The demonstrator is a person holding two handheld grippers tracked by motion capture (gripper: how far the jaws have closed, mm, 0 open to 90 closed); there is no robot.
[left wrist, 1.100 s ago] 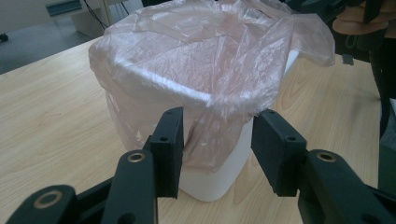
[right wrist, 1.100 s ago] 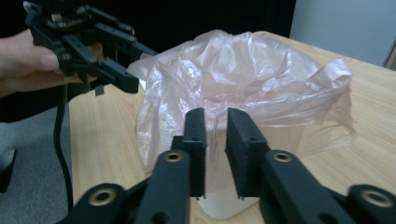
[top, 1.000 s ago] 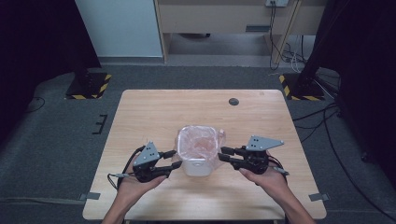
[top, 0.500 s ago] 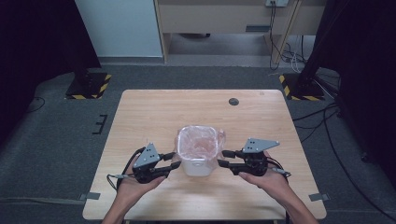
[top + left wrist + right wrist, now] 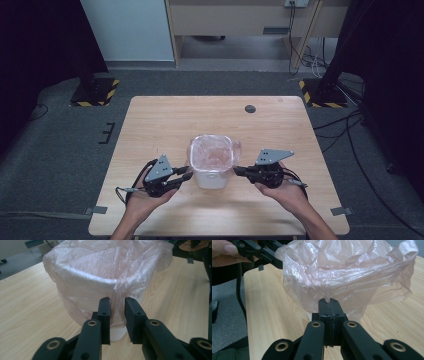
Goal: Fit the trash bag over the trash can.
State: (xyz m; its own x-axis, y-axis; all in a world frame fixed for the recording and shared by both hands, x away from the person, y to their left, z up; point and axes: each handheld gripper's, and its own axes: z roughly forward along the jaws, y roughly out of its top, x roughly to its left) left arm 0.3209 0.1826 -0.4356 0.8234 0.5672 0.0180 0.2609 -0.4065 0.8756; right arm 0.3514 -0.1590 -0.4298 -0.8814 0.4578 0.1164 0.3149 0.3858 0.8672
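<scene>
A white bin (image 5: 212, 175) is standing near the front middle of the desk (image 5: 165, 120), lined with a thin pink bag (image 5: 214, 151) whose edge is folded out over the rim and hanging down the sides.

The left claw (image 5: 186, 176) is sitting just beside the bin's left wall, held in the person's left hand (image 5: 145, 192). In the left gripper view the left claw (image 5: 117, 312) is standing with its jaws parted by a narrow gap, the loose skirt of the bag (image 5: 100, 277) lying right at the tips; whether plastic is lying inside the gap cannot be told. The bin (image 5: 117, 333) is showing white below the plastic.

The right claw (image 5: 238, 171) is lying against the bin's right side, held in the right hand (image 5: 285, 192). In the right gripper view the right claw (image 5: 329, 302) is pressing its jaws flat together and pinching a gathered fold of the bag (image 5: 347, 272) at the tips, the plastic pulling into a taut pleat above them. The left hand is showing at the upper left of that view, beyond the bag.

A small dark disc (image 5: 250, 108) is lying near the far edge of the desk, well apart from the bin.
</scene>
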